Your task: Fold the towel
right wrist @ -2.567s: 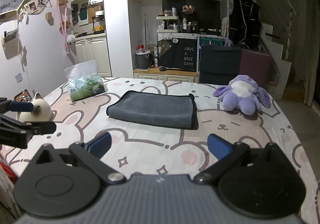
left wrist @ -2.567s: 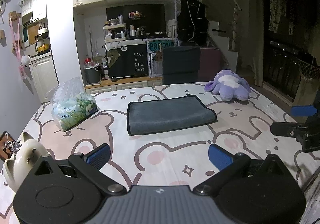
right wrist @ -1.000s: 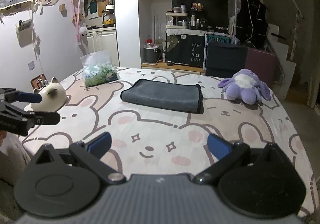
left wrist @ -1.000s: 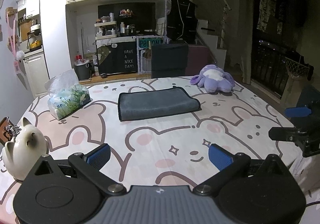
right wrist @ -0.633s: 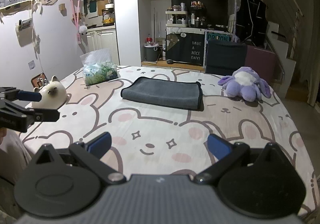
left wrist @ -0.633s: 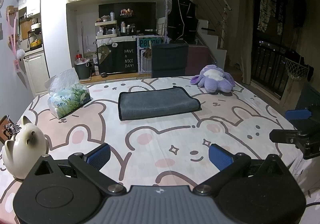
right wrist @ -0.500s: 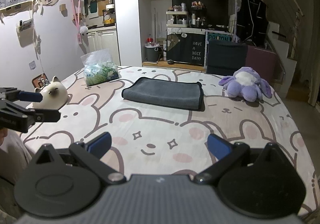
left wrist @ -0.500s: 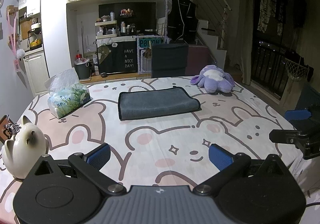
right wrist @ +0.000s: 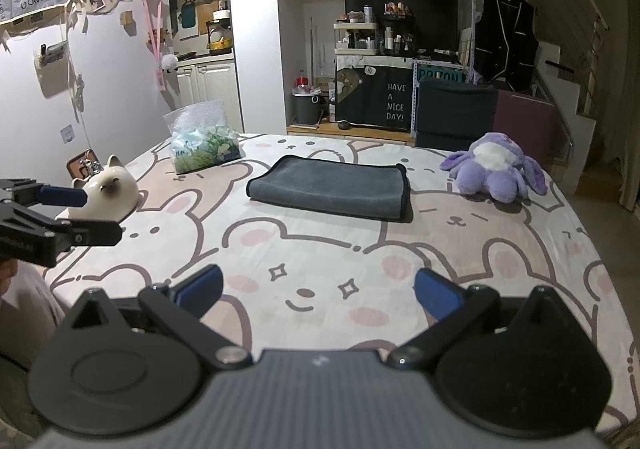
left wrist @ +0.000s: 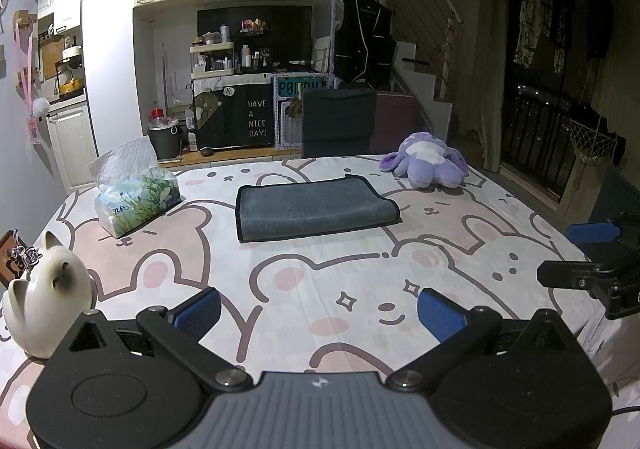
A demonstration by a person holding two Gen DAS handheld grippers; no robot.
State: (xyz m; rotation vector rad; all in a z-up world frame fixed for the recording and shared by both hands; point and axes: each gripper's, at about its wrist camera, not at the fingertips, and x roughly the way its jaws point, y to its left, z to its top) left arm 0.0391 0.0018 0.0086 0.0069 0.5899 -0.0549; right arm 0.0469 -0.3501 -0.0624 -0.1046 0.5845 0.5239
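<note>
A dark grey towel (left wrist: pixel 312 207) lies folded into a flat rectangle at the far middle of the table (left wrist: pixel 320 289); it also shows in the right wrist view (right wrist: pixel 332 187). My left gripper (left wrist: pixel 320 313) is open and empty, held over the table's near edge, well short of the towel. My right gripper (right wrist: pixel 316 291) is open and empty, also back at the near edge. Each gripper shows in the other's view, the right one at the far right (left wrist: pixel 592 253), the left one at the far left (right wrist: pixel 60 215).
A tissue pack (left wrist: pixel 136 201) stands at the back left. A white cat figurine (left wrist: pixel 44 289) sits at the near left. A purple plush toy (left wrist: pixel 428 165) lies at the back right. A dark chair (left wrist: pixel 338 123) stands behind the table.
Both grippers have pulled back from the towel toward the near edge of the table, then nearly stopped. The towel has not moved.
</note>
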